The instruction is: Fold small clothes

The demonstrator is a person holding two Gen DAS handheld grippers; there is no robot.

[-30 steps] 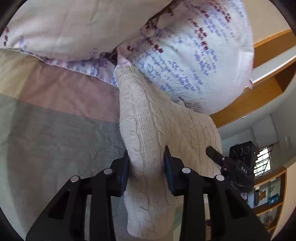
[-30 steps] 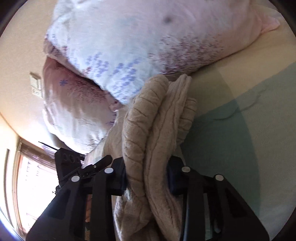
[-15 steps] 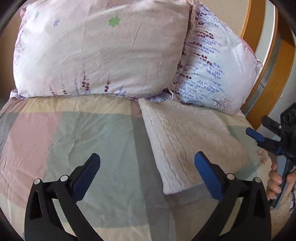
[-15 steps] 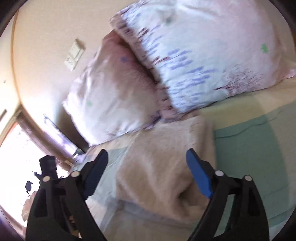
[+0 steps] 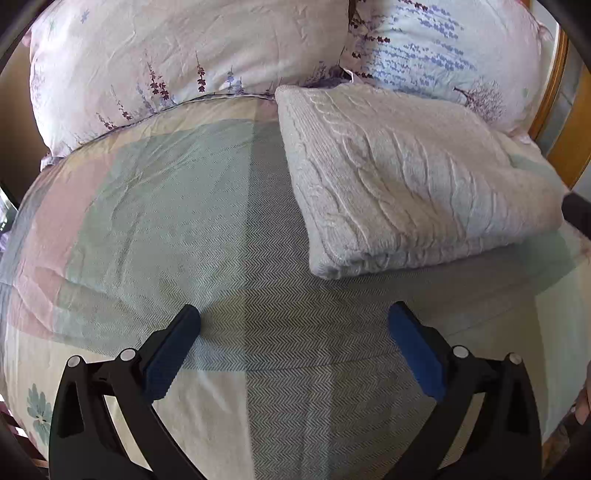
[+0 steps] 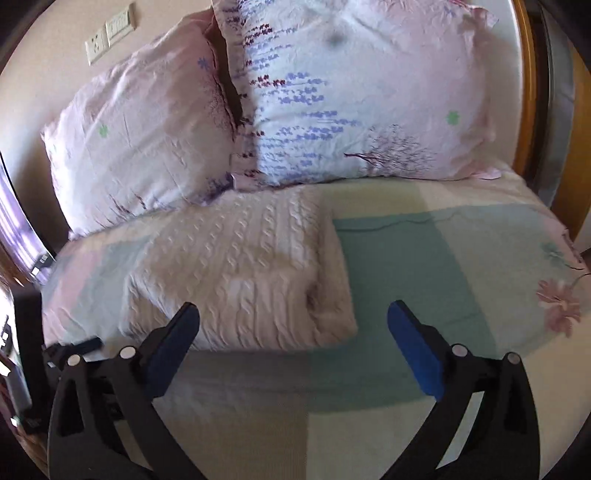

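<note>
A cream cable-knit sweater point(image 5: 413, 173) lies folded into a thick, roughly rectangular stack on the bed point(image 5: 184, 221), filling the upper right of the left wrist frame. Its top face shows raised braided cables running across the knit, and the near edge is a rounded fold with at least 2 layers visible at the lower left corner. The far edge sits against the base of 2 pillows: a pale pink one with flower sprigs point(image 5: 177, 55) at the upper left and a whiter one with lavender-blue print point(image 5: 443, 48) at the upper right.

In the right wrist view the same sweater point(image 6: 243, 273) sits left of centre (slightly blurred), its cables in neat vertical rows and a small dimple near its right front corner. It rests on the bedspread's point(image 6: 424, 258) blocks of green, pink and cream, with a pink flower print at the right edge.

The left gripper point(image 5: 293, 345) hangs over the herringbone-weave patch of the bedspread, jaws spread wide and holding nothing, apart from the sweater. The right gripper point(image 6: 293, 345) likewise has its jaws wide apart and empty, the left blue pad overlapping the sweater's near edge in the picture. Wall sockets point(image 6: 109, 35) show at the upper left.
</note>
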